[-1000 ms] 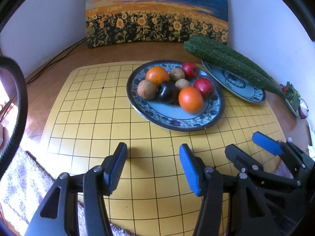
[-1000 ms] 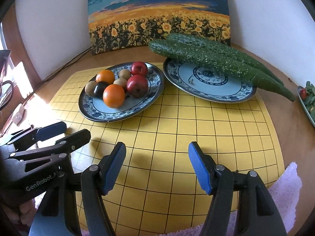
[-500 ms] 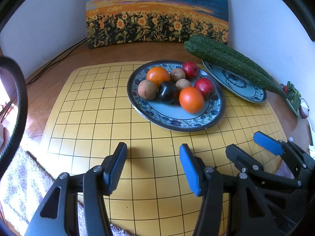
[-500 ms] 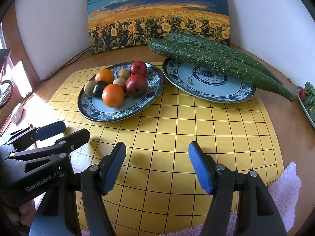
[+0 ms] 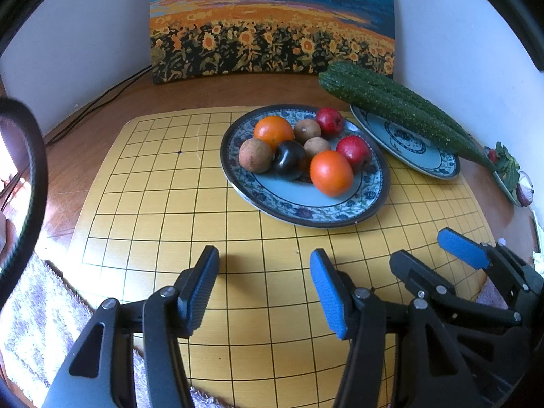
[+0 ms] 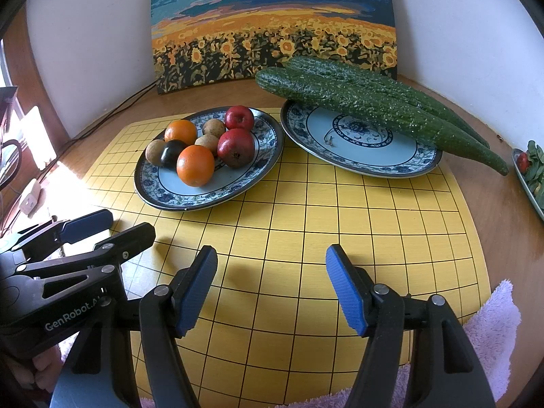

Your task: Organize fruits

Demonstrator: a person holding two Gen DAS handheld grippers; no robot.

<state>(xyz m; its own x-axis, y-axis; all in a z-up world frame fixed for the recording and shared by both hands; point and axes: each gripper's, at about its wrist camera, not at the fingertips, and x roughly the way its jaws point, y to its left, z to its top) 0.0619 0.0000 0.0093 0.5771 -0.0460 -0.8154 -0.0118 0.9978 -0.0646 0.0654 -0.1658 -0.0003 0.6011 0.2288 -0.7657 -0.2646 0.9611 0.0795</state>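
A blue patterned plate [image 5: 353, 210] [image 6: 153, 183] on the yellow grid board holds two oranges [image 5: 331, 172] [image 6: 195, 165], two red apples [image 5: 353, 149] [image 6: 236, 147], a dark plum [image 5: 289, 159] and three brown fruits [image 5: 255, 155]. A second patterned plate [image 6: 360, 142] [image 5: 408, 142] to its right has two long cucumbers [image 6: 367, 105] [image 5: 391, 102] lying across its far rim. My left gripper [image 5: 263, 284] [image 6: 98, 227] is open and empty, above the board in front of the fruit plate. My right gripper [image 6: 272, 285] [image 5: 438, 251] is open and empty, beside it to the right.
A sunflower painting [image 6: 272, 27] leans on the wall behind the plates. A dish of greens [image 6: 532, 170] sits at the far right edge. A pale towel [image 6: 489, 333] lies under the board's near edge. Cables [image 5: 95, 108] run along the wall at left.
Both grippers have crept slightly forward toward the plates; the jaws stay open and nothing has been picked up.
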